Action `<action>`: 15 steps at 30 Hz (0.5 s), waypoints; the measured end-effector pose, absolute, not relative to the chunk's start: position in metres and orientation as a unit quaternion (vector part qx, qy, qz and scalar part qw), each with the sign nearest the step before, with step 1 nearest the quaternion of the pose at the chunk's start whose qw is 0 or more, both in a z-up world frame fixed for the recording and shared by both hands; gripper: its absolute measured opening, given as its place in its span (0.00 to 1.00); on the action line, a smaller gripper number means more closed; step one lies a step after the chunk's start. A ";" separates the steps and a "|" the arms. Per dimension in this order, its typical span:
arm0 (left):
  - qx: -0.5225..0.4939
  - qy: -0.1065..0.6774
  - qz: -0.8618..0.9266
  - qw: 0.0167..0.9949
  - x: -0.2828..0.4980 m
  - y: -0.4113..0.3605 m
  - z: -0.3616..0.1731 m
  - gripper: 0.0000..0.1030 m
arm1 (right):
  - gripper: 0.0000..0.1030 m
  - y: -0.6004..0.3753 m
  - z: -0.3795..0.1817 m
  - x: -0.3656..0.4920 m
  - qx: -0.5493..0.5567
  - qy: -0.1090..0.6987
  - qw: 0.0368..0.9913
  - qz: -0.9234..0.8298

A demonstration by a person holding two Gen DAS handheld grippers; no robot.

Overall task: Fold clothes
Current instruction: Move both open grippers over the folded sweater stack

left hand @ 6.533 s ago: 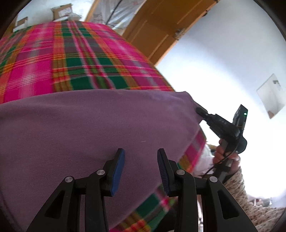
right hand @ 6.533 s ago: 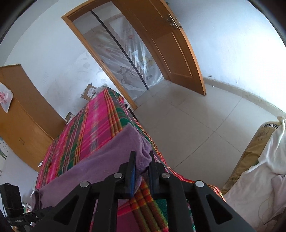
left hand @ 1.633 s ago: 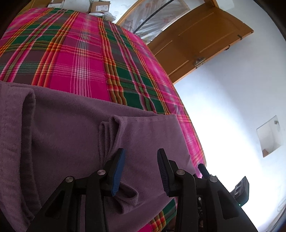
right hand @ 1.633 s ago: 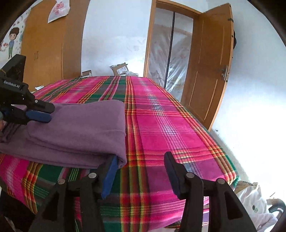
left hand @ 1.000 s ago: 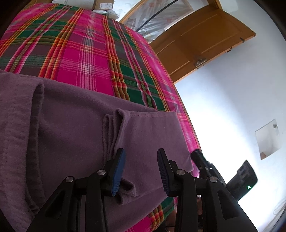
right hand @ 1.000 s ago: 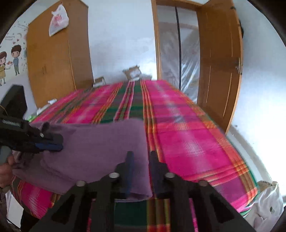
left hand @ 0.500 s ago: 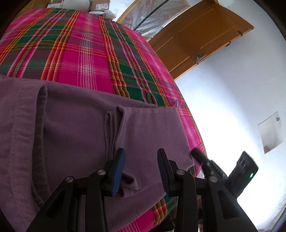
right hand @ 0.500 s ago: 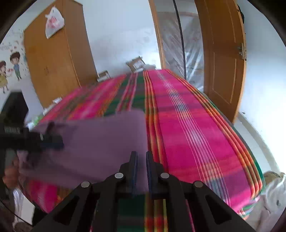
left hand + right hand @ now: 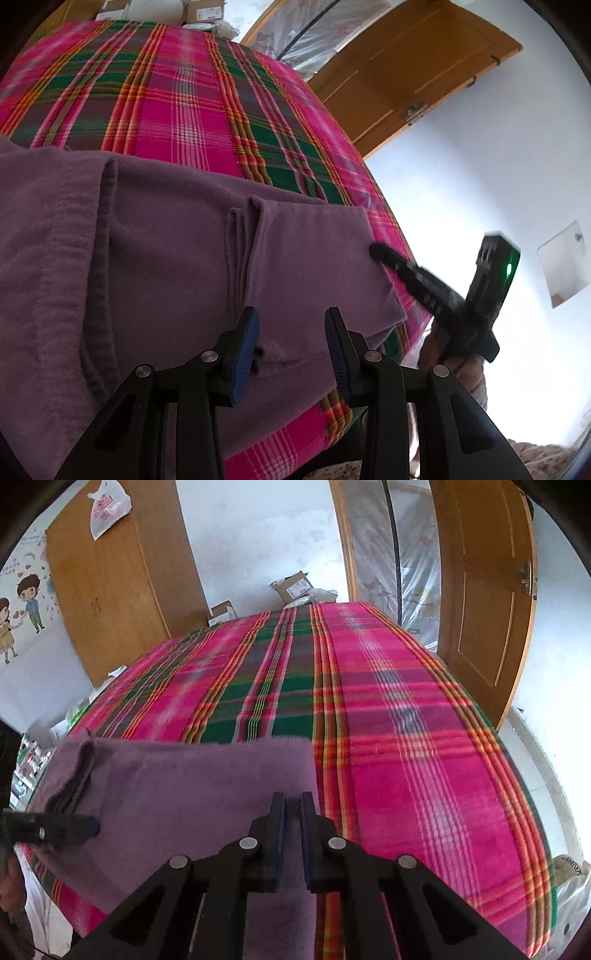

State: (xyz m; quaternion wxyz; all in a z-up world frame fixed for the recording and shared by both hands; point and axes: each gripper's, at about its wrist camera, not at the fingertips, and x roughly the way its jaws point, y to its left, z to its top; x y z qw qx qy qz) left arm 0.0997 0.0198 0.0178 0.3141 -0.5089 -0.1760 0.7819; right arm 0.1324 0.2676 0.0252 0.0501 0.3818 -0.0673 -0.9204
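The right gripper [image 9: 291,812] has its blue-padded fingers [image 9: 277,818] closing, nearly together, on the near right edge of the soft purple fleece garment [image 9: 192,794], probably to carry that side over for the next fold. The left gripper [image 9: 291,343] hangs over the garment's near edge with fingers [image 9: 245,349] spread and released, gripping nothing, perhaps ready to steady the layers. The garment lies partly folded on the pink-and-green plaid bed cover [image 9: 388,720], at its near left end. Beyond, cardboard boxes [image 9: 291,585] carry labels too small to read; the white plastic bag [image 9: 109,507] shows red print I cannot make out.
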 end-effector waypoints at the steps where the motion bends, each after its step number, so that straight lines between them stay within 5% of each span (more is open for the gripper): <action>1: -0.509 -0.177 0.781 0.314 0.100 0.019 0.017 0.37 | 0.08 0.267 0.027 0.127 0.382 -0.070 0.052 -0.920; 15: -0.509 -0.173 0.784 0.311 0.110 0.014 0.019 0.37 | 0.08 0.254 0.041 0.119 0.389 -0.070 0.074 -0.916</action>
